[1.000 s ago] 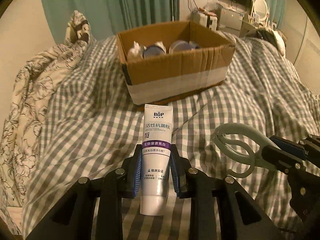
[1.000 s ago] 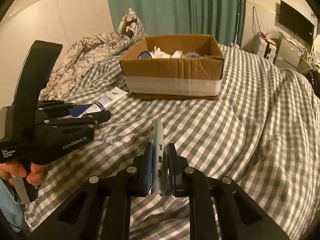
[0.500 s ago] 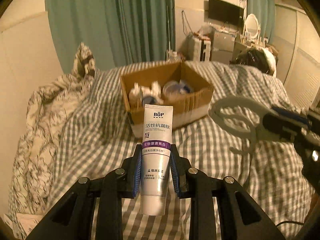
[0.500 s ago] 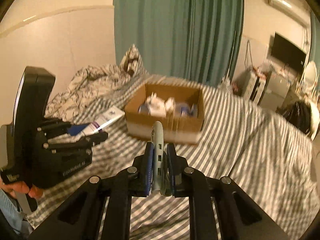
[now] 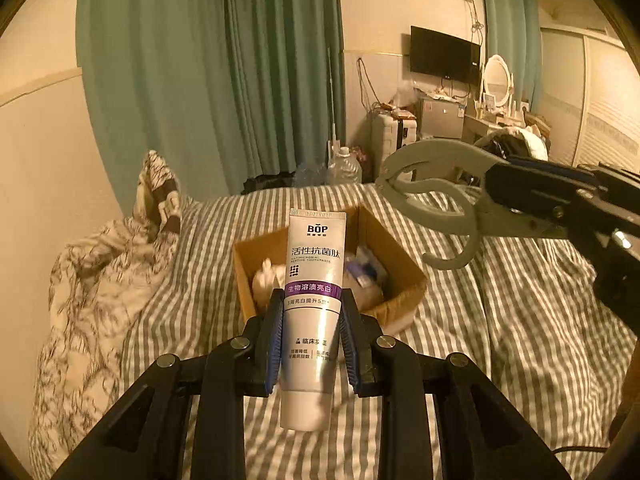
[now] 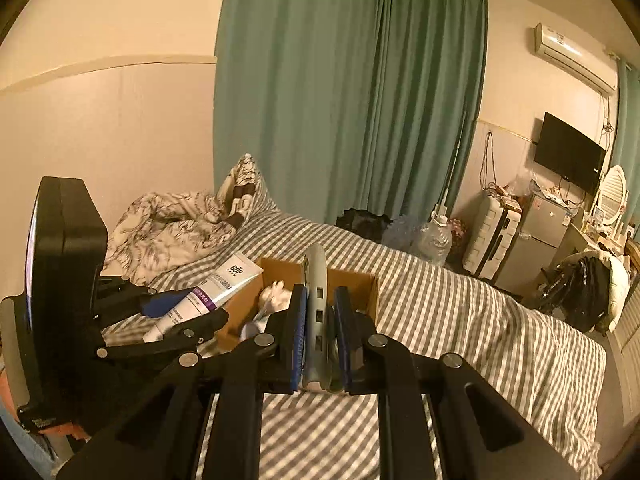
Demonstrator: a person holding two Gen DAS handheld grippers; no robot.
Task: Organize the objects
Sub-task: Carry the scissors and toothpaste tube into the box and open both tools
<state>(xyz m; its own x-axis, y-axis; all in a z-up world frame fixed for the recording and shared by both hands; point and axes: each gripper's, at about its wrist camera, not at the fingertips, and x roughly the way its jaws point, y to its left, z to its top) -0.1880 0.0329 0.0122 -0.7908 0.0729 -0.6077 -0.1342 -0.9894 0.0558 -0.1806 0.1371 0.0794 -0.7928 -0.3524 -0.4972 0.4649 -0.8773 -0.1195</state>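
the left gripper (image 5: 308, 342) pinches a white and purple toothpaste tube (image 5: 314, 284), long axis pointing forward at the open brown cardboard box (image 5: 404, 276) below on the checked bed (image 5: 500, 320). the right gripper (image 6: 320, 340) clamps pale grey plastic scissors (image 6: 315, 312), equally near the box's near edge.

What we cannot make out

The toothpaste tube (image 5: 314, 304) hides part of the cardboard box (image 5: 400, 280); we cannot identify its blurred contents (image 5: 366, 270).
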